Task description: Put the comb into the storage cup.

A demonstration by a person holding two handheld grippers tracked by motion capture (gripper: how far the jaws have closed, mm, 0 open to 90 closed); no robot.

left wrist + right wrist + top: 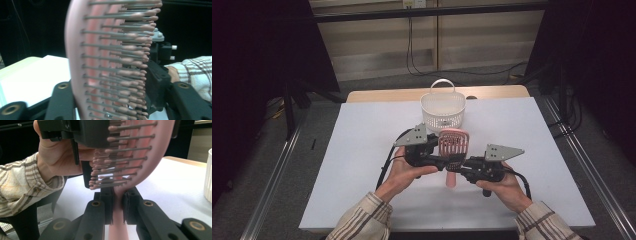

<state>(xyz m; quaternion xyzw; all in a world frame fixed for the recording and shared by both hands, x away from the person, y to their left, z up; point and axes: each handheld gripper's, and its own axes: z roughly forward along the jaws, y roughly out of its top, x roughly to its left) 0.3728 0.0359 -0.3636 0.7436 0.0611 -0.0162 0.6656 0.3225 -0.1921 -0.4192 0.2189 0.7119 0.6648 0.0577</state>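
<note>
Pink hairbrush [454,145] is held above the white tabletop [362,150], just in front of the white basket [442,111], its handle clamped by the right gripper [117,205], while its bristled head is flanked by the half-closed left gripper [117,100], whose contact cannot be told.

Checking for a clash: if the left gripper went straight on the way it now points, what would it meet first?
The pink plastic hairbrush, whose bristled head already stands between its jaws; right behind sits the right gripper, though depth is unclear.
</note>
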